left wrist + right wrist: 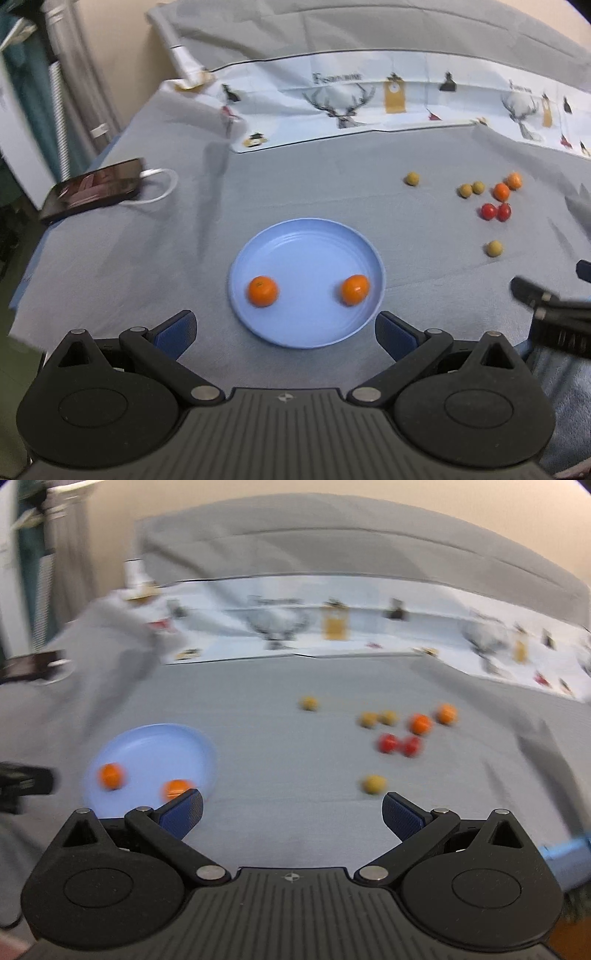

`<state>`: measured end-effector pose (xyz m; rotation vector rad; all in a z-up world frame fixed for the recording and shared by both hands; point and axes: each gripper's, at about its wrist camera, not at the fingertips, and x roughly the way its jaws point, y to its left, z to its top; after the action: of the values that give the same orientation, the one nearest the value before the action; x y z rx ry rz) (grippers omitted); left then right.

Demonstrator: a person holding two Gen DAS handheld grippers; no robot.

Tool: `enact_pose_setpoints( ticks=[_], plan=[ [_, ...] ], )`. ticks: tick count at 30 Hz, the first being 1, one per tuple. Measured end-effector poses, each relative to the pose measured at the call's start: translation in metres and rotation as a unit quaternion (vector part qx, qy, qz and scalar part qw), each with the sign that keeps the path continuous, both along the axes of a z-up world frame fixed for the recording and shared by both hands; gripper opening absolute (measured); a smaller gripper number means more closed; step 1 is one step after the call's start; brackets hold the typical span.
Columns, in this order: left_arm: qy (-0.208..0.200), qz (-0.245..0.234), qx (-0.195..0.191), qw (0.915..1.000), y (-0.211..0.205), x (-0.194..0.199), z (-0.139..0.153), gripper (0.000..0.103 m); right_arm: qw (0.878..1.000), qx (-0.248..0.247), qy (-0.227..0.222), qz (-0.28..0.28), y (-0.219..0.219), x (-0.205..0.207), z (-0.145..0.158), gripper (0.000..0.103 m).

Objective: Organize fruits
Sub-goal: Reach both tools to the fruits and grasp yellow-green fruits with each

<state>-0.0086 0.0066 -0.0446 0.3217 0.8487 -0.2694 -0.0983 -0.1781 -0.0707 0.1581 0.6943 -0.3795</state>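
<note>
A light blue plate (306,243) lies on the grey cloth with two oranges (262,291) (355,289) in it. My left gripper (286,330) stands open just in front of the plate, nothing between its fingers. To the right lie loose fruits: two small oranges (501,192), two red tomatoes (488,211) and several brownish-yellow round fruits (494,248). In the blurred right wrist view my right gripper (291,818) is open above the cloth, the plate (147,746) at its left and a brownish fruit (373,784) just ahead of its right finger. The right gripper's body (554,310) shows at the left wrist view's right edge.
A dark phone (92,192) with a white cable lies at the cloth's left edge. A white printed cloth with deer (351,99) runs across the back, under a grey cushion. The left side of the surface drops off to the floor.
</note>
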Motion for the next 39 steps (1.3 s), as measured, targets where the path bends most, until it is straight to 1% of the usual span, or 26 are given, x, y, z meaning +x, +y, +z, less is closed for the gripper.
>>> enact_pose_setpoints(
  ticks=[3, 5, 9, 11, 15, 17, 19, 20, 23, 25, 28, 29, 31, 32, 33, 35, 36, 37, 39],
  plan=[
    [0.007, -0.022, 0.01, 0.9997, -0.028, 0.01, -0.01, 0.103, 0.998, 0.017, 0.005, -0.061, -0.039, -0.001, -0.016, 0.102],
    [0.014, -0.03, 0.018, 0.9993, -0.049, 0.021, -0.018, 0.103, 0.995, 0.037, 0.011, -0.09, -0.063, 0.001, -0.031, 0.102],
    [0.022, -0.047, 0.023, 0.9984, -0.094, 0.052, -0.032, 0.103, 0.99, 0.075, 0.031, -0.111, -0.098, 0.024, -0.066, 0.102],
    [0.014, -0.059, 0.024, 0.9979, -0.118, 0.073, -0.038, 0.103, 0.99, 0.081, 0.038, -0.111, -0.11, 0.044, -0.083, 0.102],
    [-0.023, -0.098, 0.026, 0.9946, -0.174, 0.123, -0.058, 0.103, 0.991, 0.055, 0.054, -0.107, -0.125, 0.087, -0.115, 0.102],
    [-0.025, -0.118, 0.029, 0.9922, -0.203, 0.153, -0.073, 0.103, 0.992, 0.036, 0.065, -0.101, -0.132, 0.105, -0.131, 0.102],
    [-0.014, -0.137, 0.032, 0.9899, -0.234, 0.187, -0.094, 0.103, 0.991, 0.019, 0.087, -0.101, -0.136, 0.114, -0.145, 0.102],
    [-0.006, -0.145, 0.034, 0.9888, -0.245, 0.2, -0.103, 0.103, 0.992, 0.02, 0.07, -0.102, -0.137, 0.111, -0.148, 0.102],
    [0.019, -0.166, 0.051, 0.9847, -0.276, 0.237, -0.132, 0.103, 0.993, 0.007, 0.062, -0.101, -0.132, 0.111, -0.151, 0.102],
    [0.019, -0.18, 0.058, 0.9818, -0.292, 0.254, -0.146, 0.103, 0.993, 0.006, 0.055, -0.102, -0.133, 0.111, -0.152, 0.103],
    [0.027, -0.206, 0.061, 0.9764, -0.303, 0.266, -0.158, 0.103, 0.993, 0.0, 0.054, -0.103, -0.132, 0.113, -0.152, 0.102],
    [0.033, -0.213, 0.057, 0.9749, -0.304, 0.268, -0.161, 0.1, 0.993, 0.0, 0.055, -0.102, -0.131, 0.112, -0.151, 0.102],
    [0.042, -0.219, 0.045, 0.9738, -0.303, 0.27, -0.165, 0.063, 0.995, 0.002, 0.046, -0.087, -0.126, 0.11, -0.147, 0.089],
    [0.056, -0.226, 0.039, 0.9719, -0.303, 0.272, -0.166, 0.039, 0.997, -0.006, 0.037, -0.068, -0.12, 0.109, -0.144, 0.062],
    [0.07, -0.226, 0.015, 0.9715, -0.299, 0.273, -0.164, 0.027, 0.998, -0.013, 0.034, -0.051, -0.113, 0.108, -0.142, 0.029],
    [0.066, -0.213, 0.015, 0.9748, -0.299, 0.27, -0.163, 0.027, 0.998, -0.028, 0.038, -0.041, -0.107, 0.11, -0.142, 0.03],
    [0.058, -0.214, 0.016, 0.9749, -0.298, 0.266, -0.161, 0.027, 0.998, -0.021, 0.034, -0.043, -0.11, 0.11, -0.141, 0.03],
    [0.054, -0.214, 0.02, 0.9752, -0.297, 0.261, -0.158, 0.027, 0.998, -0.011, 0.028, -0.05, -0.114, 0.109, -0.14, 0.03],
    [0.054, -0.212, 0.015, 0.9757, -0.29, 0.251, -0.147, 0.027, 0.997, -0.013, 0.023, -0.075, -0.122, 0.107, -0.137, 0.03]
  ],
)
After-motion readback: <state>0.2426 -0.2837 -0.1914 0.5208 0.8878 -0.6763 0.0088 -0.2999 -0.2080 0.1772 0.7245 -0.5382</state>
